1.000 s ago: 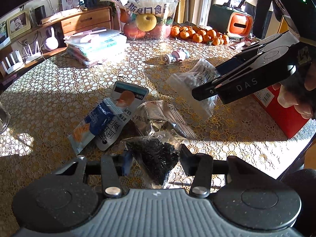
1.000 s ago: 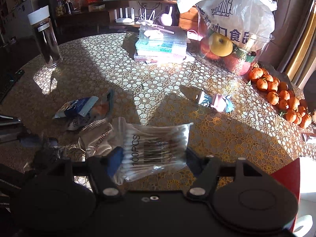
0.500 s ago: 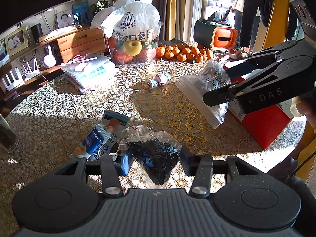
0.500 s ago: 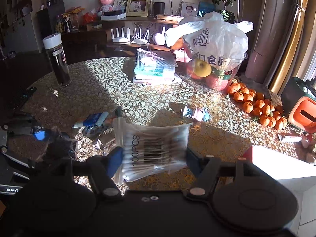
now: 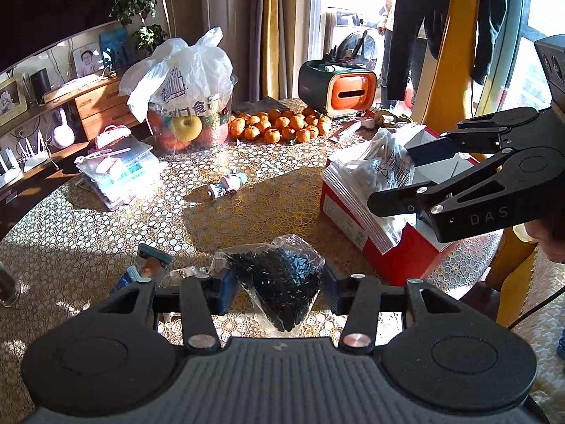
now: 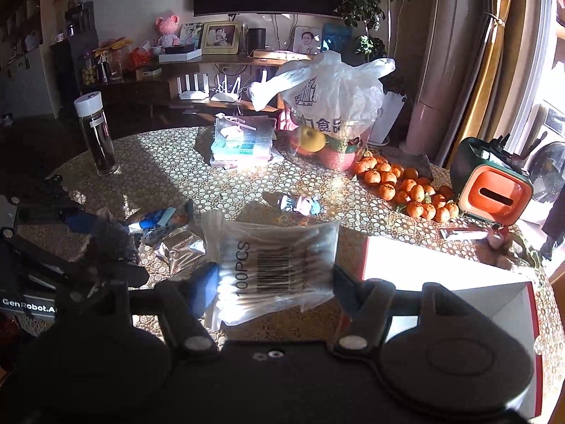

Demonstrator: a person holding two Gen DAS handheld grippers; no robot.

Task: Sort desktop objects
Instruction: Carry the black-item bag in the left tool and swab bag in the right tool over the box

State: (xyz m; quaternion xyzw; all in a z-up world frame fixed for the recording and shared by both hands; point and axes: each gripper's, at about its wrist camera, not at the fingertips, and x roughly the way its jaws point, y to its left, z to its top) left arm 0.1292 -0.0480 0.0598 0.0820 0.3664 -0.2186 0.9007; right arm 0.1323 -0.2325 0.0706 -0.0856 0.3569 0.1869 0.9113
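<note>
Right gripper [image 6: 273, 284] – swab bag [image 6: 273, 265] above red box [image 6: 459, 293]

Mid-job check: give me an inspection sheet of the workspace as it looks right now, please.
Surface: round table under a lace-pattern cover, half in sun.
Job's things: swab bag in the right tongs, at the open red box; bag of black bits in the left tongs; snack packets and foil pouch lying on the table.
Clutter: fruit bowl under a plastic bag, tangerines, stacked cases, bottle, small toy, orange-fronted holder.
Grippers: both shut on their bags.
Cables: nothing seen on the table.
Surroundings: sideboard with routers and photos; person by the window.
</note>
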